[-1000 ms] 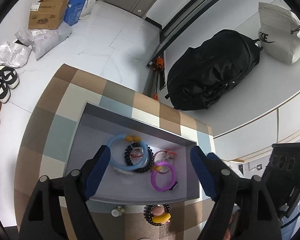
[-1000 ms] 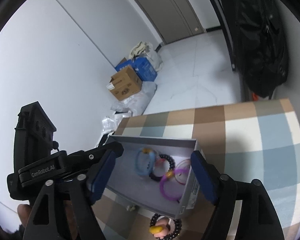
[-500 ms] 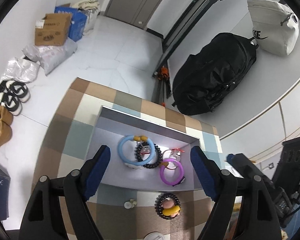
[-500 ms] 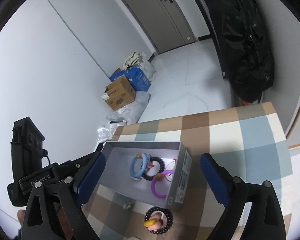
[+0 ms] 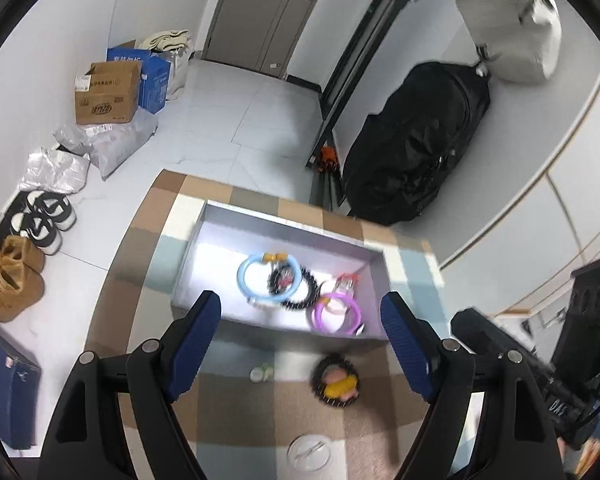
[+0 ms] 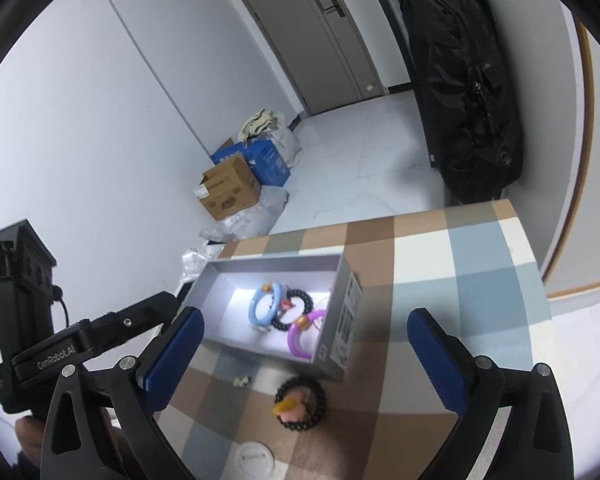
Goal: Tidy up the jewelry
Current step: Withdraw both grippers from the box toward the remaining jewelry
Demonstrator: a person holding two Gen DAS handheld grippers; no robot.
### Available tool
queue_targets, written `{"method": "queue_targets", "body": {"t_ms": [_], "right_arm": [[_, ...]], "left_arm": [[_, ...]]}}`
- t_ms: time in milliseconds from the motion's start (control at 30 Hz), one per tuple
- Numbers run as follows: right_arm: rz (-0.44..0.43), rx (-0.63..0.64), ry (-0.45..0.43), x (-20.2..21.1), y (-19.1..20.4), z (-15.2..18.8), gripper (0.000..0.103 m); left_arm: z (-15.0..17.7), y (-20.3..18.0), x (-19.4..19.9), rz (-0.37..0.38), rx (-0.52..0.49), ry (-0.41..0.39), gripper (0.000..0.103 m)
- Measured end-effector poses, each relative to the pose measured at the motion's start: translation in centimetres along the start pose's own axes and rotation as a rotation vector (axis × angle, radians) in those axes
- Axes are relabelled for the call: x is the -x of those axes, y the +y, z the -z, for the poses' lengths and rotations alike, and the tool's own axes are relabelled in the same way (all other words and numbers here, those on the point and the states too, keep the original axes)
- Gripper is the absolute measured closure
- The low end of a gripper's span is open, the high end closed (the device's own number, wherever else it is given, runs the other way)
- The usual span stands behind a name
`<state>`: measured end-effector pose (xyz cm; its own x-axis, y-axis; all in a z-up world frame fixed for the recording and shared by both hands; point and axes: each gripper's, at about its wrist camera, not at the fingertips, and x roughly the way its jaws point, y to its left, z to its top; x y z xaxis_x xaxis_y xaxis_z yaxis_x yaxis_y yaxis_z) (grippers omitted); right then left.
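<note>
A grey open box [image 5: 284,228] [image 6: 346,320] on the checked tablecloth holds a light blue bangle [image 5: 246,280] [image 6: 256,306], a black beaded bracelet [image 5: 304,300] [image 6: 306,300] and a purple bangle [image 5: 336,316] [image 6: 296,340]. In front of the box lies another black beaded bracelet with a yellow and pink charm [image 5: 336,384] [image 6: 300,402]. A small pale bead piece [image 5: 260,372] [image 6: 242,380] lies beside it. My left gripper [image 5: 300,340] hangs open above the box's near edge, holding nothing. My right gripper [image 6: 306,360] is above the loose bracelet, its jaws opening with nothing between them.
A round white lid [image 5: 308,454] [image 6: 254,458] lies on the cloth nearest to me. Past the table's far edge are floor tiles, cardboard boxes [image 5: 106,94], shoes [image 5: 44,220] and a black bag [image 5: 412,144]. The left gripper's body [image 6: 80,344] shows left of the box.
Both grippers have drawn back and risen from the box, so the loose bracelet and white lid now show. The right jaws have spread wider.
</note>
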<state>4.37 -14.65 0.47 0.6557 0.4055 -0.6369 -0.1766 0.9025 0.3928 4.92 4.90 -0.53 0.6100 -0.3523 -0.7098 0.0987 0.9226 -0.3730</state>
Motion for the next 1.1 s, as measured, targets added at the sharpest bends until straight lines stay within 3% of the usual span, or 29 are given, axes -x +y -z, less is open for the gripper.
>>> {"method": "queue_targets", "body": {"t_ms": [100, 533, 867, 1100], "right_arm": [[0.006, 0.002, 0.004, 0.5, 0.0, 0.7, 0.0], [0.025, 0.005, 0.041, 2.1, -0.4, 3.0, 0.0], [0.033, -0.031, 0.061, 3.0, -1.2, 4.0, 0.0], [0.067, -0.052, 0.088, 3.0, -2.0, 4.6, 0.0]], "left_arm": [[1.3, -0.2, 0.1, -0.061, -0.034, 0.019, 0.024], [5.4, -0.3, 0.1, -0.137, -0.075, 0.091, 0.024], [7.6, -1.1, -1.0, -0.09, -0.156, 0.197, 0.024], [8.8, -2.5, -1.3, -0.095, -0.235, 0.198, 0.024]]}}
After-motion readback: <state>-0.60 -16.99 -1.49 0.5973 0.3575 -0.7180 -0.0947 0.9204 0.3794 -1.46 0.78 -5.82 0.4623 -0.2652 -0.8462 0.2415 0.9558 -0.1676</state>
